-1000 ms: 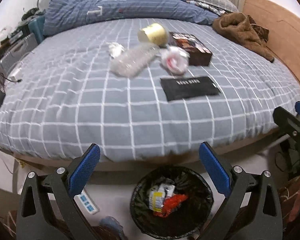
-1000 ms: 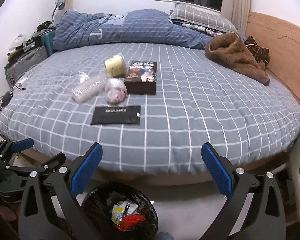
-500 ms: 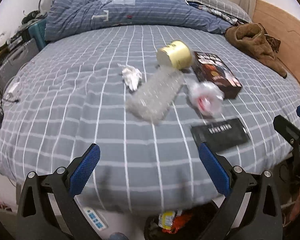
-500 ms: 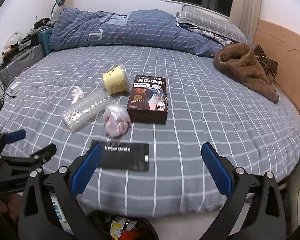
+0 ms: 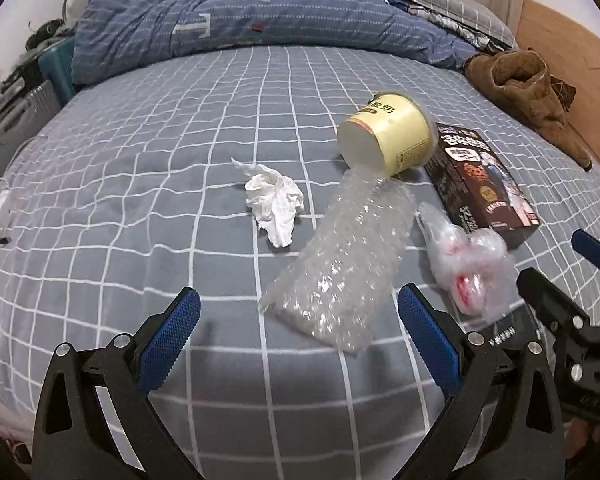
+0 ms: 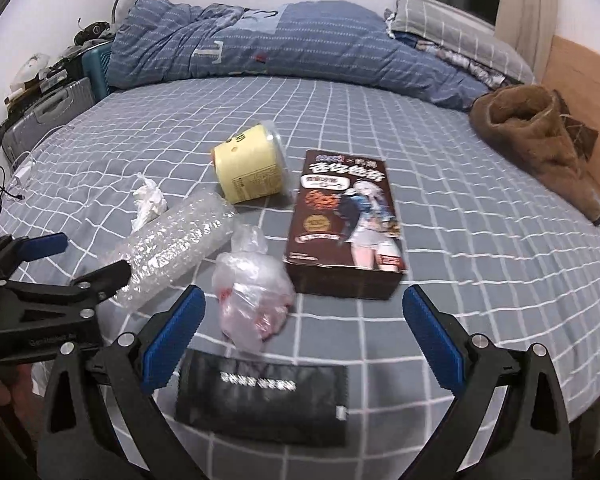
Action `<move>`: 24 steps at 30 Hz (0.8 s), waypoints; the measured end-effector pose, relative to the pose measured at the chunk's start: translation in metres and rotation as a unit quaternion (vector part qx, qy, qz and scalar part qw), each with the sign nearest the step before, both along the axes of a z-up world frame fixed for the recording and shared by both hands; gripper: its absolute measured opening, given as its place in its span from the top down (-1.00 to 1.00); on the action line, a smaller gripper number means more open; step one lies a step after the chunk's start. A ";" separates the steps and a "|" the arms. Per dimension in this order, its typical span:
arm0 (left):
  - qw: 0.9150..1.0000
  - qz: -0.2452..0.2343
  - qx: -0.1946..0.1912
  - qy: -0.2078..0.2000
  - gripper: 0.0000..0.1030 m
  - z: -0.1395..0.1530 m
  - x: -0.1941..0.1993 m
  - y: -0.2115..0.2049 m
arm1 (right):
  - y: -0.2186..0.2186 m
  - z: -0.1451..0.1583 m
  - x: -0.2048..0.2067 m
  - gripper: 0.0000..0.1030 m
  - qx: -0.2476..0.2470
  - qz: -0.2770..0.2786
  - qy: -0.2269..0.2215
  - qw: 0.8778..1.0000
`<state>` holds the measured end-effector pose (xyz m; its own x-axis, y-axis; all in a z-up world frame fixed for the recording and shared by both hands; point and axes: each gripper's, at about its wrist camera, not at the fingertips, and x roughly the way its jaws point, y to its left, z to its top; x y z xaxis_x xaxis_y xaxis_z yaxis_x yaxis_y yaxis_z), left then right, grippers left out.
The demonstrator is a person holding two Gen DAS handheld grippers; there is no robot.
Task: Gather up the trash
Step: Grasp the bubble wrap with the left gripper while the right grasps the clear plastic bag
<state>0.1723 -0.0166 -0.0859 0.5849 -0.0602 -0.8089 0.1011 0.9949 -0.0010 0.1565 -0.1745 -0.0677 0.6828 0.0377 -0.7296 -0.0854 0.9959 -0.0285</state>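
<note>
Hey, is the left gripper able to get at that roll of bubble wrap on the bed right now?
Probably yes. The left gripper is open and empty, with the bubble wrap lying straight ahead between its fingers and nothing in between. The crumpled tissue sits clear to one side.

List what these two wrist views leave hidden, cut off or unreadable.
- Black pouch: white lettering motion-blurred in the right wrist view; in the left wrist view mostly hidden behind the left gripper's finger and the right gripper.
- Plastic bag: red contents too blurred to identify in either view.
- Yellow cup: its open side faces away in both views, interior unseen.
- Trash bin: outside both frames.
</note>
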 end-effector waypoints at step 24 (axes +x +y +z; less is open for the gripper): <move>0.997 -0.055 -0.021 0.041 0.07 -0.038 0.025 -0.020 | 0.012 -0.041 0.026 0.26 0.047 0.047 0.075 0.995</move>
